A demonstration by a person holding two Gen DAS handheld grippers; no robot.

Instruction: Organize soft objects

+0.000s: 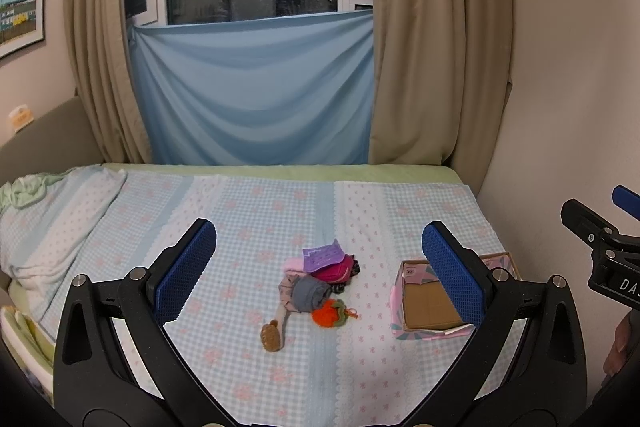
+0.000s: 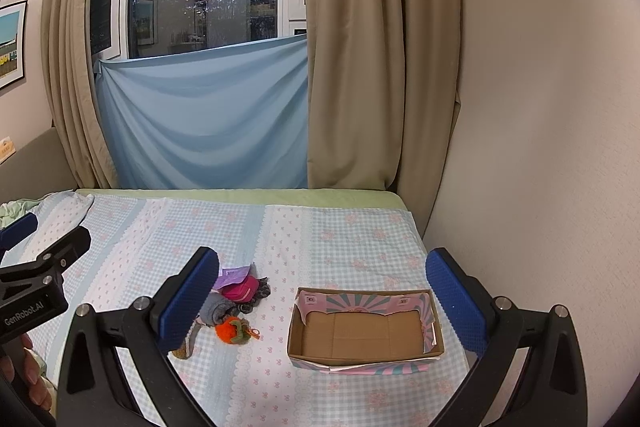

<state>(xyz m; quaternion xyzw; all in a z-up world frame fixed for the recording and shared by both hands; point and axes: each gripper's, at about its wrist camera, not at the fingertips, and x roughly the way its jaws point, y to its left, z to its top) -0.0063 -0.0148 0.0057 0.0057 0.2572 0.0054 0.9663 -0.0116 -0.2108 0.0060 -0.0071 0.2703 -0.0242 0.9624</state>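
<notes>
A small heap of soft things lies on the bed: a purple cloth point(image 1: 323, 254), a magenta pouch point(image 1: 334, 271), a grey rolled sock point(image 1: 310, 295), an orange knitted toy point(image 1: 327, 313) and a brown sock point(image 1: 273, 335). The heap also shows in the right wrist view, with the orange toy point(image 2: 229, 331) and the magenta pouch point(image 2: 240, 291). An open cardboard box point(image 2: 362, 337) with a pink and teal rim stands to the right of the heap; it is empty. My left gripper point(image 1: 320, 267) is open above the heap. My right gripper point(image 2: 322, 301) is open above the box's left end.
The bed point(image 1: 240, 211) has a blue checked sheet. A crumpled blanket point(image 1: 48, 211) lies at the far left. A wall point(image 2: 540, 147) runs along the right side. Beige curtains point(image 1: 432, 67) and a blue cloth point(image 1: 256, 91) hang behind the bed.
</notes>
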